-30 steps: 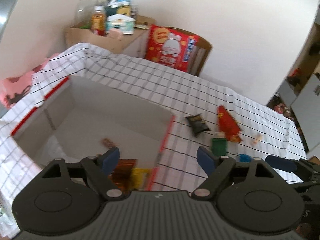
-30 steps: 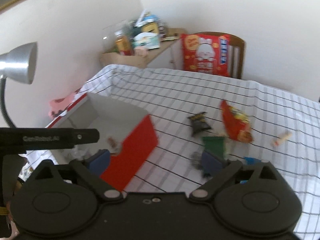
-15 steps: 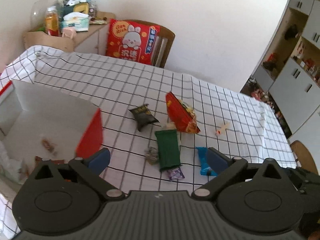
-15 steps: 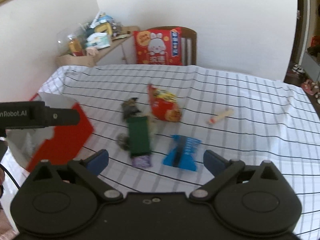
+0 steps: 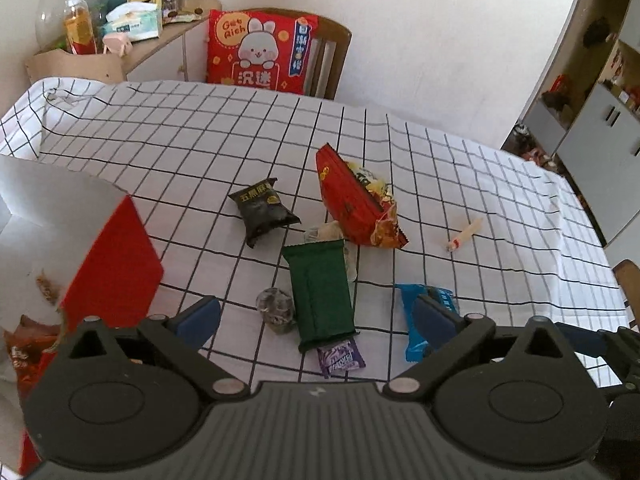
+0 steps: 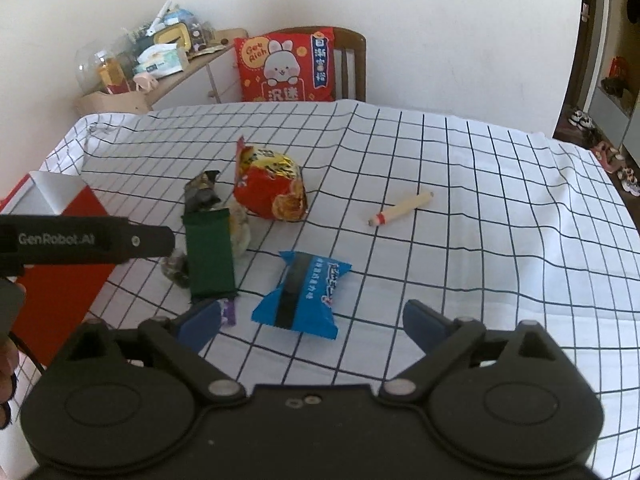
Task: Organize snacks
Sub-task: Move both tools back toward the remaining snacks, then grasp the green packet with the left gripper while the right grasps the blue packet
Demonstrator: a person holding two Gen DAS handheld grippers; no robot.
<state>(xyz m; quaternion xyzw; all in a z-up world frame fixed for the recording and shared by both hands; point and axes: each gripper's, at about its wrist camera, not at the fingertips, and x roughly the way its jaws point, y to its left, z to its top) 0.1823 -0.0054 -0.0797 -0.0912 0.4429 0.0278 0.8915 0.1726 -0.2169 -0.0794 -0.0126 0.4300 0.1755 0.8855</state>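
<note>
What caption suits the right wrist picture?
Open right gripper above a blue snack packet on a checked tablecloth.

Two wrist fisheyes, both angled down over the checked tablecloth [image 5: 460,168].
The left view sits nearer the red box [image 5: 116,264]; both share the green packet [image 5: 320,292] [image 6: 210,256] and neighbouring snacks.

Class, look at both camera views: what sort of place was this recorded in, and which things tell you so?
Most likely a home dining area. A table under a checked tablecloth holds loose snacks, a wooden chair with a red rabbit cushion stands behind it, and shoes lie by a doorway.
</note>
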